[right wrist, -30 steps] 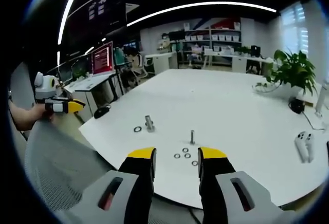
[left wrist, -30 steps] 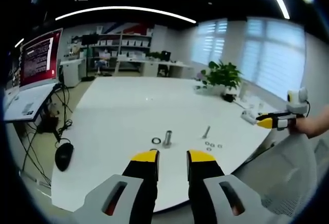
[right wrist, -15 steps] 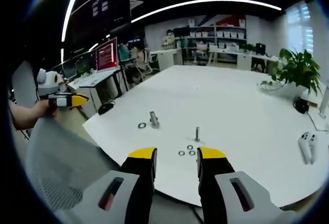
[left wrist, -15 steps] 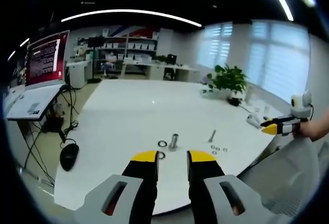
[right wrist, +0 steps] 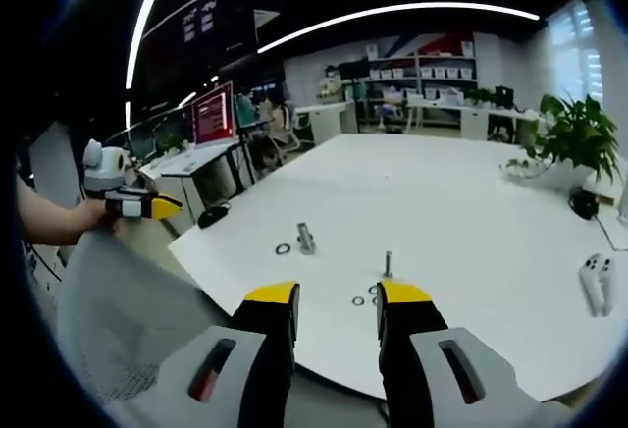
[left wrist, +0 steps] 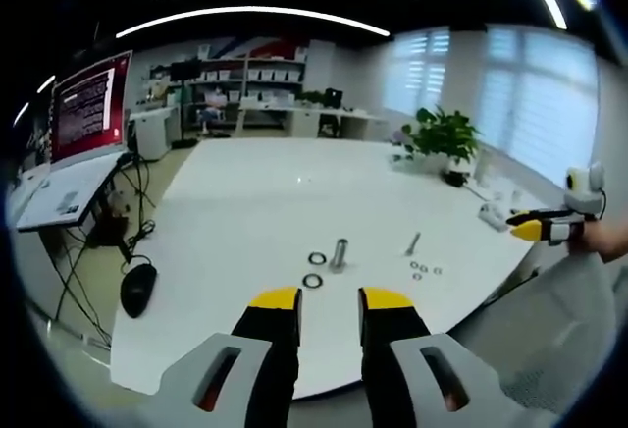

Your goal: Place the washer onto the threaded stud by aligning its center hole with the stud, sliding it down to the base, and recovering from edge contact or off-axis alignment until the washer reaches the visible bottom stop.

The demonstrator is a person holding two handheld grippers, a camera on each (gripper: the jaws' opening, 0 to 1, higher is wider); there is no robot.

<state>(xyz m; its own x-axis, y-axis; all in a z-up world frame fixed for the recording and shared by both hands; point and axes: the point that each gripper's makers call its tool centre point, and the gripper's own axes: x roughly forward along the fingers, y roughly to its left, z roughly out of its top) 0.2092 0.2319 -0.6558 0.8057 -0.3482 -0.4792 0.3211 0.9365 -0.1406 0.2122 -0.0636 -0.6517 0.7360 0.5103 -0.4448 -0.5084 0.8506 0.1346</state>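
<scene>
Both cameras are closing on the white table point(left wrist: 245, 202), where the hardware sits larger and nearer the jaws than a moment ago, so the approach is under way and nothing is grasped yet. The left gripper point(left wrist: 329, 299) is hovering with jaws narrowly parted and empty, two dark washers point(left wrist: 316, 269) lying just beyond its tips, left of the thick stud point(left wrist: 340, 252). The right gripper point(right wrist: 339, 295) is likewise gaping empty, small washers point(right wrist: 365, 300) between its tips and the thin threaded stud point(right wrist: 389, 263) just beyond.

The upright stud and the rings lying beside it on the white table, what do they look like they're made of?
The upright grey stud looks like bare metal, a dull silvery sheen. The two dark rings beside it seem darker metal washers, though rubber can't be excluded. The white table looks smooth and matte, probably laminate.
</scene>
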